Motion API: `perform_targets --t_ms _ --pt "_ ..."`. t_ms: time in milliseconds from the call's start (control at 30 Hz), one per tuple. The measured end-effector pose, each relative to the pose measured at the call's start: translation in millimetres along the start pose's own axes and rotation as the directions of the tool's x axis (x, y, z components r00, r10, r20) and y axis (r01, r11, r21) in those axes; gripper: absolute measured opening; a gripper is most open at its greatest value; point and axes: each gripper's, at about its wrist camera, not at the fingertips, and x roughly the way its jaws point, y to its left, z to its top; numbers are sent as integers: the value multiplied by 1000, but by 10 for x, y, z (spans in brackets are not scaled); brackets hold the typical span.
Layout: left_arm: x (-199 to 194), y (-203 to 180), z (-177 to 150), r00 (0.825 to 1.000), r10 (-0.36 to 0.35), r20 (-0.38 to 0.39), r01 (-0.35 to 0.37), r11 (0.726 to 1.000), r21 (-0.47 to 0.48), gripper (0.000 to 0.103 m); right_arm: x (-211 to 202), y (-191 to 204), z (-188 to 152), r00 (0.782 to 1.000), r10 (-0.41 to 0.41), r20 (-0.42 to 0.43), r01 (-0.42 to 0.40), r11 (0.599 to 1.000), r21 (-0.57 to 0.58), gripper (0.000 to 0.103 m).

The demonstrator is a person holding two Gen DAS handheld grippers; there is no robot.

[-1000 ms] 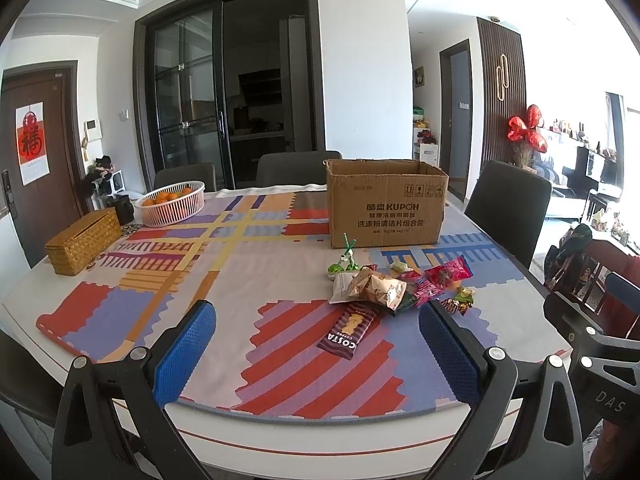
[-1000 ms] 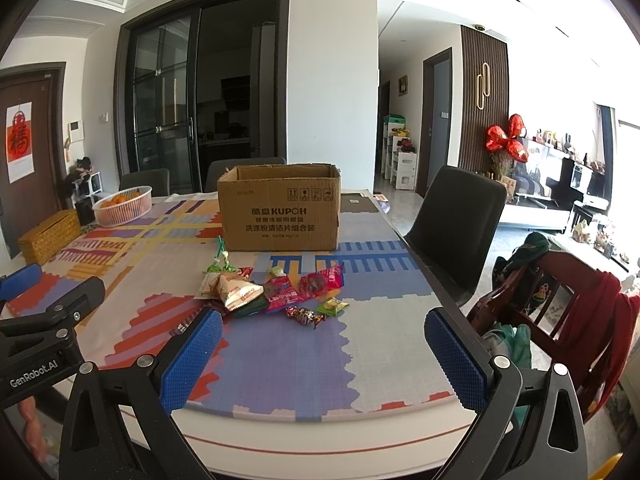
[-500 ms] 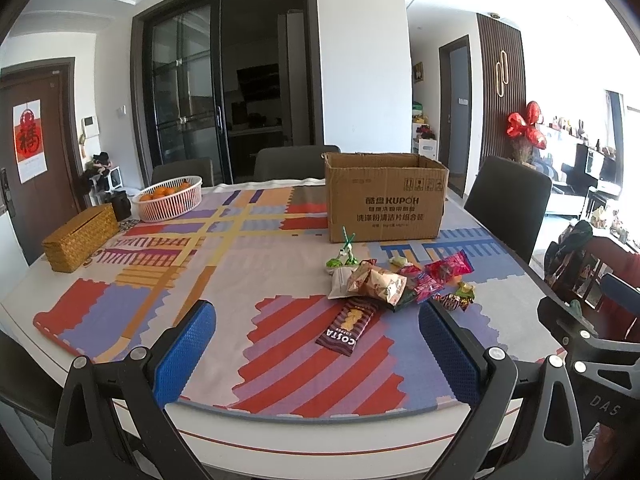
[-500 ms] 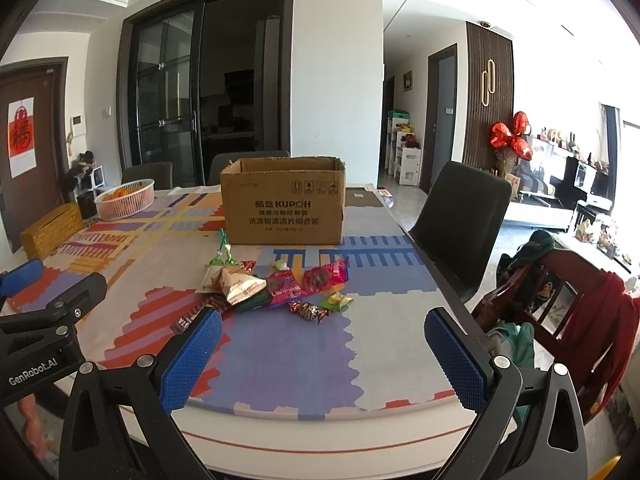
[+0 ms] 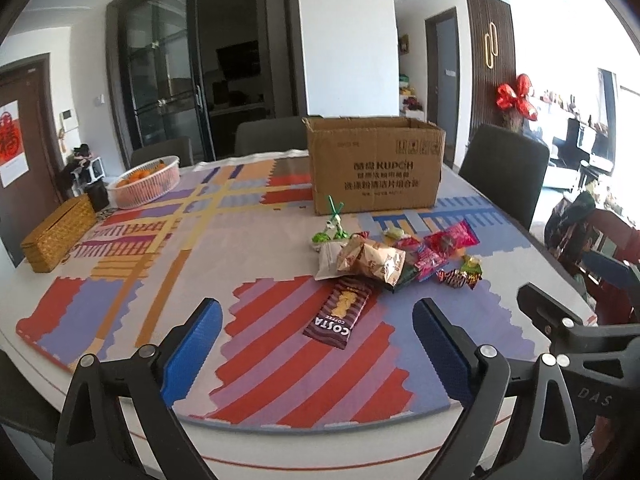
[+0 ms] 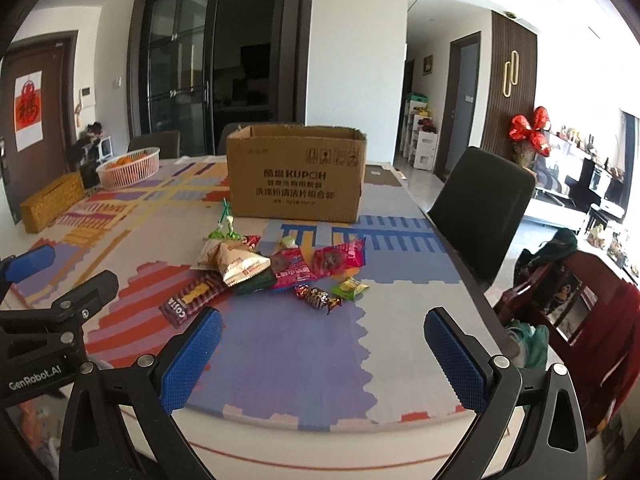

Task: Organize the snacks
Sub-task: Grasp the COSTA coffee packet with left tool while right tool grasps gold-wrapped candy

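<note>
The left gripper [image 5: 316, 334], jaws empty and closing slightly, and the wide-open, empty right gripper [image 6: 323, 340] hover short of the snack pile [image 6: 276, 268] ahead on the desk [image 6: 280, 360].

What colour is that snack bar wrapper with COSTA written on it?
Dark maroon-brown with white lettering: the COSTA bar shows best in the left wrist view.

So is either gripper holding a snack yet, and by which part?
Nothing held. The left gripper, jaws closing slightly, and the open right gripper are both empty, short of the snack pile.
</note>
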Motion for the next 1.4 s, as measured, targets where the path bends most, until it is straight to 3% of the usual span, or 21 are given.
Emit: perform_targets --t_ms 333,700,967,1400 --pt "516 -39 43 998 9 -57 -7 999 50 91 498 112 98 999 15 -32 -18 995 -102 94" --pt "1074 -138 40 991 -36 -127 50 992 112 85 1061 199 90 994 31 -103 -50 983 -179 81" --pt "1394 -186 -12 974 -73 -212 98 989 109 79 1355 153 47 985 58 -163 -85 983 -164 75" --pt "1665 -238 21 952 -111 -286 142 986 90 71 1672 31 25 958 133 -254 -154 986 -62 63"
